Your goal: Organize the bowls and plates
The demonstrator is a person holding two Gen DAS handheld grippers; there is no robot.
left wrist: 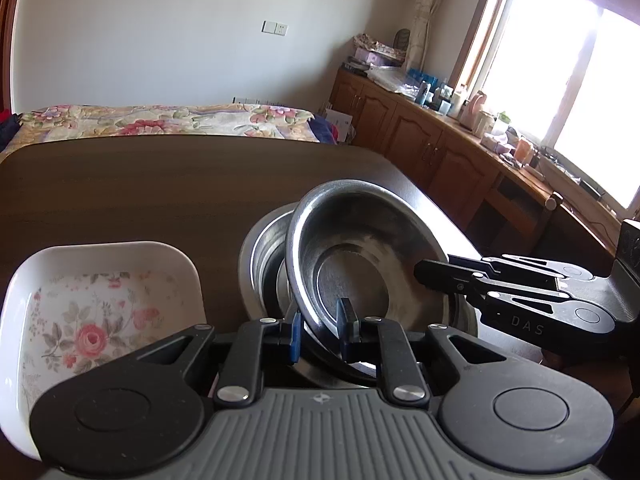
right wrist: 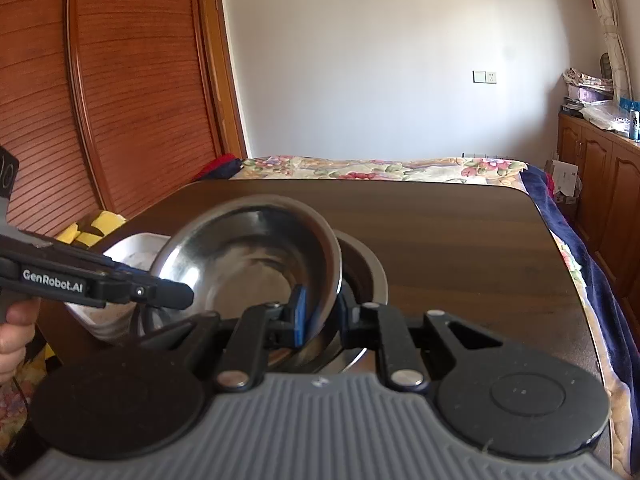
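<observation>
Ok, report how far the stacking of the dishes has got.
Done: nothing looks finished yet. In hand: the left gripper and the right gripper each clamp the rim of the upper steel bowl, held tilted over the lower steel bowl on the table. Left: seat it flat, then deal with the floral dish, standing apart beside them.

I count two steel bowls: the upper steel bowl [left wrist: 352, 256] [right wrist: 248, 260] tilted in the lower steel bowl [left wrist: 260, 264] [right wrist: 368, 272]. One white floral dish [left wrist: 100, 304] [right wrist: 132, 252] beside them. One dark table [left wrist: 160, 184] [right wrist: 440, 232] under it all. Two grippers are mine, left gripper [left wrist: 320, 328] and right gripper [right wrist: 320, 312].
</observation>
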